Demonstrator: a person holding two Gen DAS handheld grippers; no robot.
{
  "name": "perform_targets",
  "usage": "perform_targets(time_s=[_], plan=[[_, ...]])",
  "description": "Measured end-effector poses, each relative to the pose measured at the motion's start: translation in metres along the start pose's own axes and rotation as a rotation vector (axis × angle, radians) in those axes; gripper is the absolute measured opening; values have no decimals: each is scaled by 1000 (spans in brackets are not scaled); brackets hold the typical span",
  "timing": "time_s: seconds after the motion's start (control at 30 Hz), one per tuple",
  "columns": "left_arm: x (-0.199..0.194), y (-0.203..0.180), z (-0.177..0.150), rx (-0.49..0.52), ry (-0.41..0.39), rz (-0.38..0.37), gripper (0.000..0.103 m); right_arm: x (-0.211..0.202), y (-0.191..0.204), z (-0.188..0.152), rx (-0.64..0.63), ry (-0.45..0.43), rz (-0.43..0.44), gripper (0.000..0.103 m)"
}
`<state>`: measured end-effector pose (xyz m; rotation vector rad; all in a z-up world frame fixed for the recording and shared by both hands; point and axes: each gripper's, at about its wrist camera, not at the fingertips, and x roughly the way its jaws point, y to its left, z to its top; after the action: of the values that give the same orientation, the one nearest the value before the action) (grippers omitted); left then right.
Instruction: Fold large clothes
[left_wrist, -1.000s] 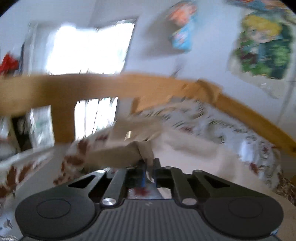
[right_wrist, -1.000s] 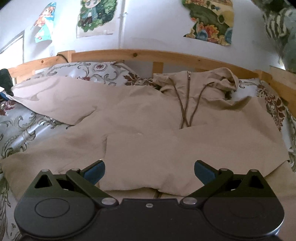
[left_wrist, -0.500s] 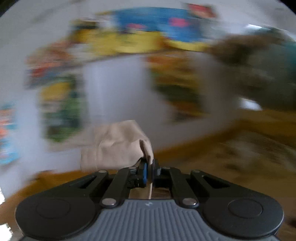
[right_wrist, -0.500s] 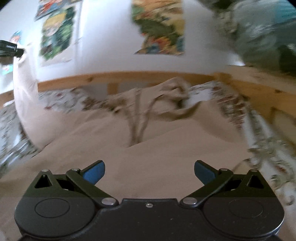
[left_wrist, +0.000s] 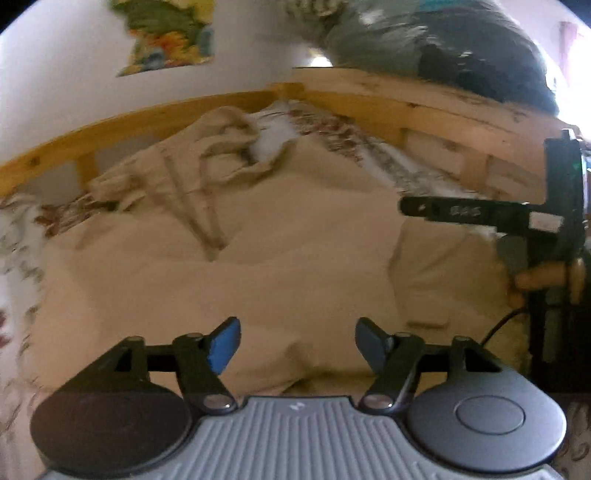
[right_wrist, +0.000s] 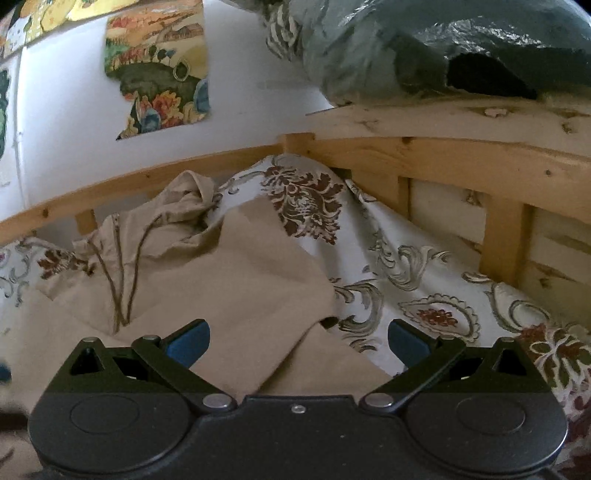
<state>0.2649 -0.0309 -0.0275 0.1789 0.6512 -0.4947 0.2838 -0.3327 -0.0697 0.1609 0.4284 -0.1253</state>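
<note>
I see a wooden bed frame (right_wrist: 436, 155) around a floral bedspread (right_wrist: 413, 280). On the white wall (right_wrist: 240, 55) behind it hangs a colourful poster (right_wrist: 159, 74). A grey-green bundle (right_wrist: 424, 48) rests atop the frame's right-hand rail.

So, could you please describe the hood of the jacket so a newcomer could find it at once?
Start at the wooden bed rail below the poster. Just beneath it, the beige jacket bunches into a crumpled hood; unlike the flat cloth around it, two brown drawstrings hang from it.

Left gripper (left_wrist: 297, 345) jaws opening over jacket (left_wrist: 258, 266)
</note>
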Motion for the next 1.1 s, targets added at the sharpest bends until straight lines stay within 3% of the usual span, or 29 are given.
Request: perform_targets(time_s=[0.07, 0.2, 0.33, 0.43, 0.53, 0.63, 0.7, 0.87, 0.93, 1.0, 1.1], plan=[[-9, 14, -10, -38, 5, 88, 83, 1, 9, -2, 1, 21, 68, 102], [-8, 61, -19, -185, 49, 309, 82, 9, 28, -13, -11, 124, 140, 102], [-7, 111, -29, -414, 5, 365, 81, 18, 49, -38, -64, 239, 153, 100], [5, 139, -32, -500, 20, 436, 80, 27, 65, -55, -119, 293, 170, 83], [26, 160, -38, -557, 86, 478, 80, 29, 74, -62, -126, 259, 177, 71], [47, 166, -47, -567, 180, 496, 81, 31, 79, -61, -130, 246, 167, 41], [52, 166, -50, -552, 191, 497, 82, 29, 76, -60, -123, 233, 156, 4], [31, 154, -52, -605, 144, 477, 89, 26, 67, -46, -133, 159, 128, 5], [19, 141, -52, -606, 92, 458, 103, 24, 69, -46, -155, 131, 86, 17], [13, 123, -46, -577, 74, 440, 102, 19, 72, -45, -188, 100, 75, 41], [22, 100, -34, -512, 115, 370, 102, 9, 79, -46, -223, 65, 129, 59]])
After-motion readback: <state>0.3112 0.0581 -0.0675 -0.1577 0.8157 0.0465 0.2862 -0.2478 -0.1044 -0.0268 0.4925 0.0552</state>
